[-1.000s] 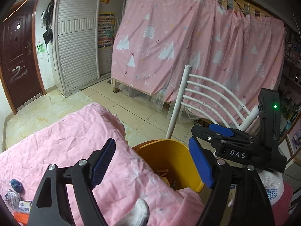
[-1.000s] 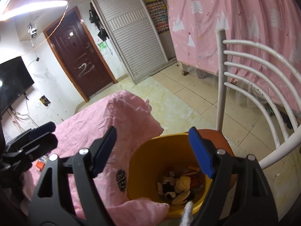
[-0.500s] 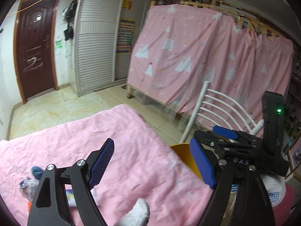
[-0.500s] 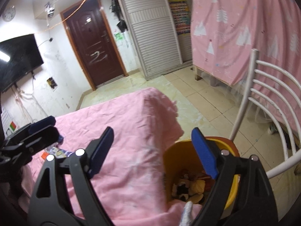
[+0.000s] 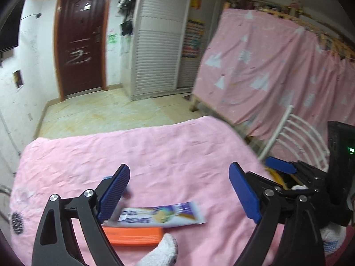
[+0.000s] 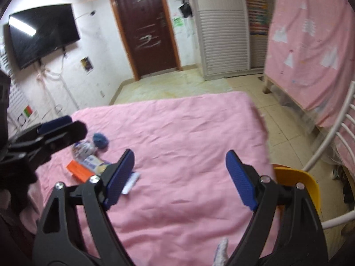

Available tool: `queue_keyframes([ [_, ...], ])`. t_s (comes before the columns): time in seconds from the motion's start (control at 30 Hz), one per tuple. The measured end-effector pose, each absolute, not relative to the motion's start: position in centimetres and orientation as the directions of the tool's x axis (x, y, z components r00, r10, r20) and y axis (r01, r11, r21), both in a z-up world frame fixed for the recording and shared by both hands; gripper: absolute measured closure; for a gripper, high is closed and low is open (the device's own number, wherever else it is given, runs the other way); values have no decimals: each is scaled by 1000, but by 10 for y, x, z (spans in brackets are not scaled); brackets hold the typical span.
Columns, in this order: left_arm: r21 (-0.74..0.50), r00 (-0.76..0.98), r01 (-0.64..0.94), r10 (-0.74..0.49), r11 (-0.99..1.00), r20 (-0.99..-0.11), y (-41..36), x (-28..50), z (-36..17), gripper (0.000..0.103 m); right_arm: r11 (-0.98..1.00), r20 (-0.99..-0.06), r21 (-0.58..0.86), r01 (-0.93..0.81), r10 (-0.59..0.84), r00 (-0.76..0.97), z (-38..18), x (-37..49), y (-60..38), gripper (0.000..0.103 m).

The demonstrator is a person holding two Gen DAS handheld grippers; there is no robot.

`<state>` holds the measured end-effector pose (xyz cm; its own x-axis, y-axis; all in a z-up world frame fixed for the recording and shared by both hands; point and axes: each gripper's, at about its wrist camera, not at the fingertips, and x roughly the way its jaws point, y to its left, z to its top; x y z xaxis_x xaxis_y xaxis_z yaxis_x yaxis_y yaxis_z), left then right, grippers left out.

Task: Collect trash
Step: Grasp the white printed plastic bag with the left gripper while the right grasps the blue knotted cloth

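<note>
Left wrist, flat purple-white wrapper (image 5: 159, 216), orange box (image 5: 135, 236)

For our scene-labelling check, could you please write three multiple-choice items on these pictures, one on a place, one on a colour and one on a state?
1. Where does the orange packet lie?
A. on the floor tiles
B. on the pink cloth, just nearer the camera than the long white-and-purple wrapper
C. inside the bin

2. What colour is the bin beside the white chair?
A. yellow
B. green
C. black

3. How does the left gripper stand?
A. shut on the wrapper
B. shut on the orange packet
C. open, with nothing held

Answers:
1 B, the left wrist view shows the packet flat on the cloth, right below the wrapper.
2 A, its yellow rim shows at the cloth's right edge.
3 C, its blue pads stand wide apart above the cloth, pressing on nothing.
</note>
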<state>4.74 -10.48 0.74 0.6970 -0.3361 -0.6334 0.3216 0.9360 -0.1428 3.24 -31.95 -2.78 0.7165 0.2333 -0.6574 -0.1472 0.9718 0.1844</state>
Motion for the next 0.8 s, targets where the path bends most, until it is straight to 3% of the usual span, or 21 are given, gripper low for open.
queue_keyframes([
  [0.3, -181, 671, 153, -236, 972, -703, -34, 70, -13, 21, 953, -694, 176, -248, 299, 655, -41, 44, -267, 22],
  [0.7, -211, 571, 133, -249, 968, -782, -11, 89, -56, 21, 946, -721, 150, -287, 303, 623, -50, 55, -233, 18],
  [0.73, -211, 564, 140, -253, 967, -786, -12, 89, -59, 27, 945, -724, 147, -291, 304, 619, -51, 57, -231, 18],
  [0.77, -208, 558, 145, -254, 967, -790, -13, 89, -62, 43, 945, -726, 145, -293, 303, 617, -52, 58, -230, 18],
  [0.8, -207, 548, 151, -256, 967, -797, -14, 89, -65, 52, 945, -729, 142, -294, 301, 614, -53, 59, -228, 18],
])
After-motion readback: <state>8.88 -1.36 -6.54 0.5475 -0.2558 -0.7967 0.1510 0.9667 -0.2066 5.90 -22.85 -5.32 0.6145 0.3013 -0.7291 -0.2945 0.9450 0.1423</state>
